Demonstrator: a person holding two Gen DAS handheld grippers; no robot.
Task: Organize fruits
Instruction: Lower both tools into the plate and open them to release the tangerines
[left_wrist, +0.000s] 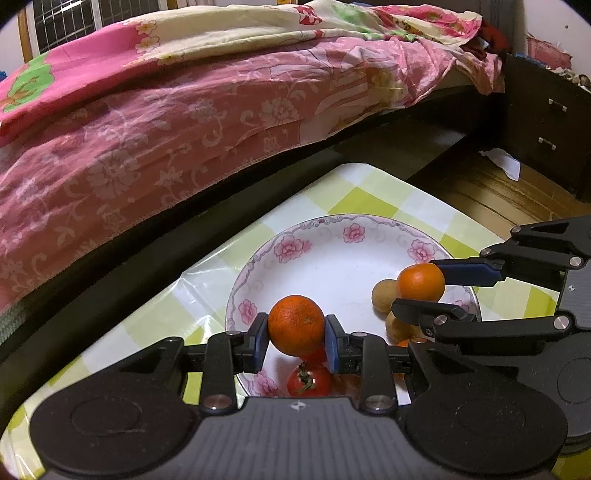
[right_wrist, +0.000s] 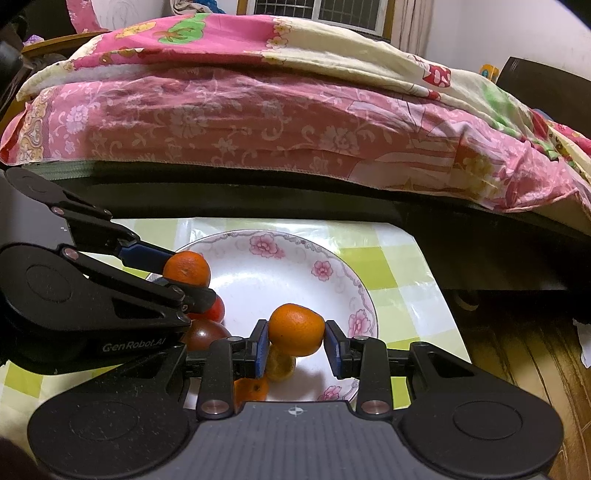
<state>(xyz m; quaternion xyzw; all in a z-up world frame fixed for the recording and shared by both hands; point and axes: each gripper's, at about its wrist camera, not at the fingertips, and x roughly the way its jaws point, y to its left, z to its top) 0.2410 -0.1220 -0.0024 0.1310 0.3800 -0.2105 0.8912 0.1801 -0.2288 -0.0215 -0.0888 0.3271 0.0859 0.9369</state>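
A white plate with pink flowers (left_wrist: 332, 266) (right_wrist: 273, 280) sits on a green-checked tablecloth. My left gripper (left_wrist: 295, 338) is shut on an orange (left_wrist: 295, 325) above the plate's near left part; it also shows in the right wrist view (right_wrist: 186, 268). My right gripper (right_wrist: 295, 339) is shut on another orange (right_wrist: 296, 328) over the plate's near right part; it also shows in the left wrist view (left_wrist: 421, 282). Tomatoes (left_wrist: 308, 380) (right_wrist: 205, 334), small yellow-brown fruits (left_wrist: 384, 295) (right_wrist: 280, 363) and another orange (right_wrist: 251, 391) lie in the plate below the grippers.
The small table (left_wrist: 369, 199) stands close to a bed with a pink floral cover (left_wrist: 184, 122) (right_wrist: 258, 118). A dark drawer cabinet (left_wrist: 546, 122) stands at the far right. Wooden floor (right_wrist: 517, 369) lies to the right of the table.
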